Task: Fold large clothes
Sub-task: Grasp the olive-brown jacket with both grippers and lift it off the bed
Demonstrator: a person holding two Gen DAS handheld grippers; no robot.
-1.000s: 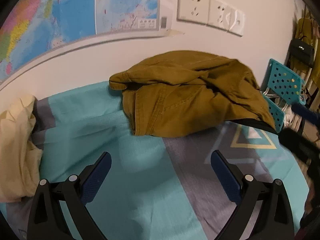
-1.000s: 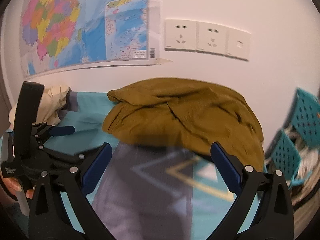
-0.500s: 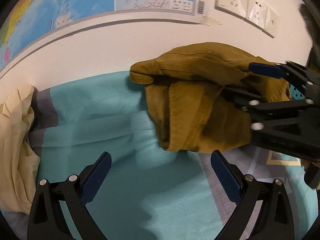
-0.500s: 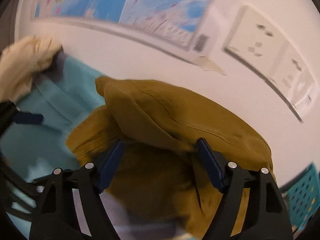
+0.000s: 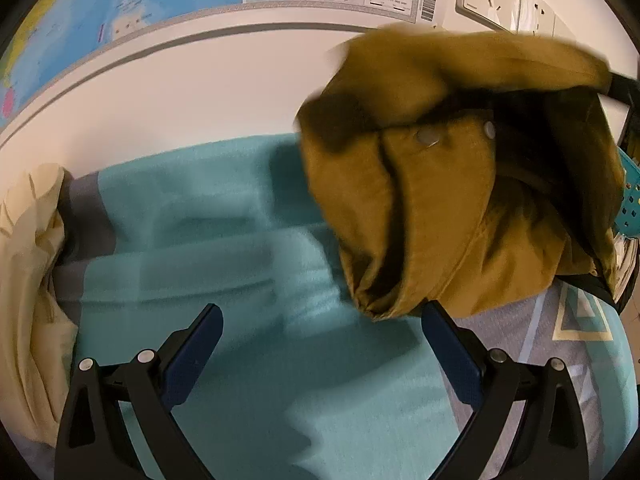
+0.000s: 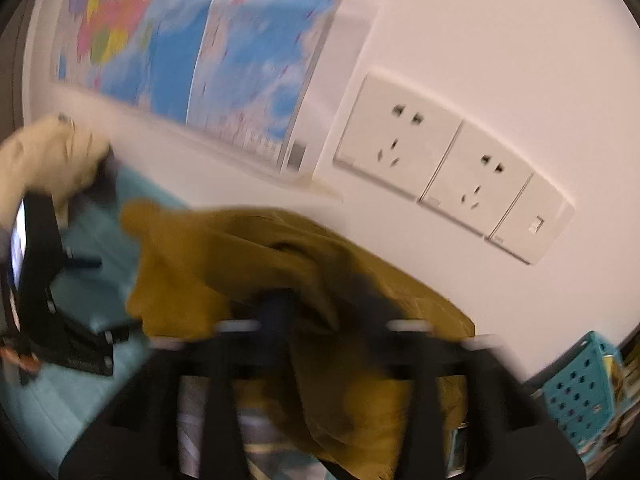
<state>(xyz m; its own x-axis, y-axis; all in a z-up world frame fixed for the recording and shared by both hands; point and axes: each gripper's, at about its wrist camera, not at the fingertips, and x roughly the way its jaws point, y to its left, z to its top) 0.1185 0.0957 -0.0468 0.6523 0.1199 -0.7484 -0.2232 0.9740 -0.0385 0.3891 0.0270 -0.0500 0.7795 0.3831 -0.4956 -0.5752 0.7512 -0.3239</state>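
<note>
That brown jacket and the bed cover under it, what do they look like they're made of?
The brown jacket looks like a thick matte woven cloth, maybe cotton canvas: it shows stitched seams, stiff folds and round metal-looking snaps. The bed cover looks like a soft, thin printed fabric, matte teal and grey with shallow wrinkles. The exact fibre cannot be told.

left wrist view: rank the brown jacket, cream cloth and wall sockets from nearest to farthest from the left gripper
1. brown jacket: hanging just past the left gripper, by its right-hand finger.
2. cream cloth: heaped at the bed's far left.
3. wall sockets: up on the wall, top right.
</note>
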